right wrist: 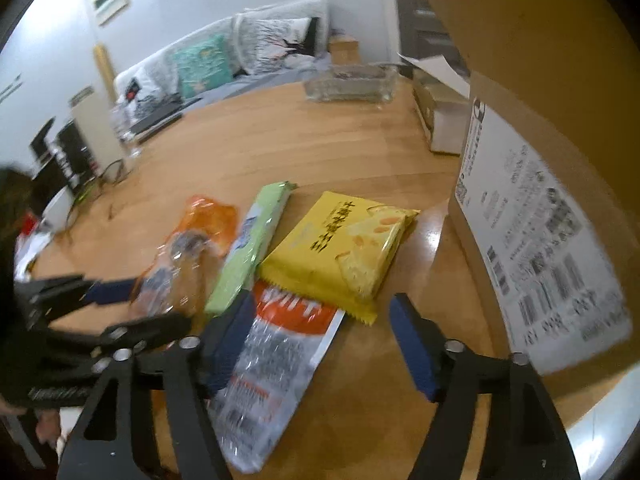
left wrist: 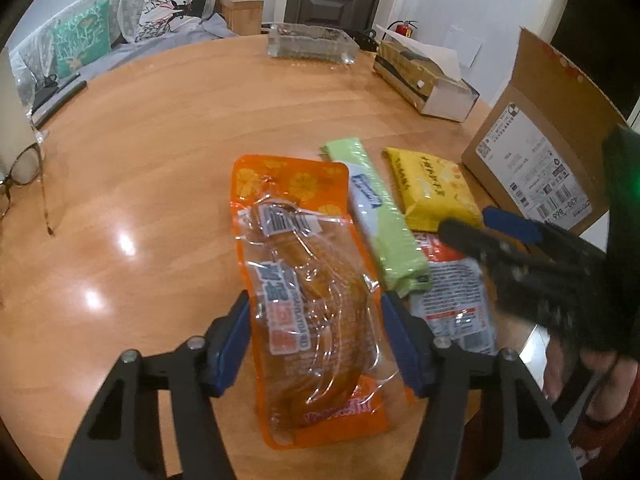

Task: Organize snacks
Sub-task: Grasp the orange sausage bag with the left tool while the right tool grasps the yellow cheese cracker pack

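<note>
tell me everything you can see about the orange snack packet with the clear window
The orange plastic snack packet with a clear window lies flat on the round wooden table, long axis running away from the left gripper. Printed orange slices decorate its top; a barcode sticker and blue lettering sit over the window, showing brownish food inside. The gripper's blue pads flank its sides, apparently just touching. The long green bar wrapper lies close beside its right edge.

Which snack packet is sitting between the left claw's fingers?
The orange packet, partly see-through; the green, yellow and red-and-white packets lie beside it.
</note>
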{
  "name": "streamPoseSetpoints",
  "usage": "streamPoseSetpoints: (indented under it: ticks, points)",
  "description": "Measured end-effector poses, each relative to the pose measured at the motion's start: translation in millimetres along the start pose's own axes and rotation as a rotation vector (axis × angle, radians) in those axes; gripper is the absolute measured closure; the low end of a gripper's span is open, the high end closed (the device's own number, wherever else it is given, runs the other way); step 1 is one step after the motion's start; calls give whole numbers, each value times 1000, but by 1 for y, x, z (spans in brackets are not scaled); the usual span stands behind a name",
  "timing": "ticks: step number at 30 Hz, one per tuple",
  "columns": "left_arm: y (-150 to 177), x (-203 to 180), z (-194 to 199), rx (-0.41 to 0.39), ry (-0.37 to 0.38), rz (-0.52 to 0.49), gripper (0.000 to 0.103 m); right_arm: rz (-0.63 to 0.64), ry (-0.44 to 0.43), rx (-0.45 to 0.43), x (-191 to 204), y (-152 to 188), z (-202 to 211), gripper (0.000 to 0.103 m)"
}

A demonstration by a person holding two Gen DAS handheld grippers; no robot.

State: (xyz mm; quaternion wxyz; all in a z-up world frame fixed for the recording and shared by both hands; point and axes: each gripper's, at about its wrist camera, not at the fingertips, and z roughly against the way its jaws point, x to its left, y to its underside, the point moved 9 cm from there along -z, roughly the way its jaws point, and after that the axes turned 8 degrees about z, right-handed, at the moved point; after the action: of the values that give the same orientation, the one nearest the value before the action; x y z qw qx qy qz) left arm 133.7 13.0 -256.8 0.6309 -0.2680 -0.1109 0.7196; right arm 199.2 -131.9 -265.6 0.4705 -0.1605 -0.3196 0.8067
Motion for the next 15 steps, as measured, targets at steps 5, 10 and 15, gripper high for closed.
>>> streamPoseSetpoints:
  ticks: [5, 10, 15]
  points:
    - [-6, 18, 4, -17, 17, -1, 43, -59, 1, 17, -6, -17, -21, 33]
    - [-15, 32, 7, -39, 15, 6, 44, -49, 19, 46, -7, -32, -40, 33]
    - [-25, 39, 9, -55, 13, 10, 47, -30, 46, 67, -9, -50, -54, 33]
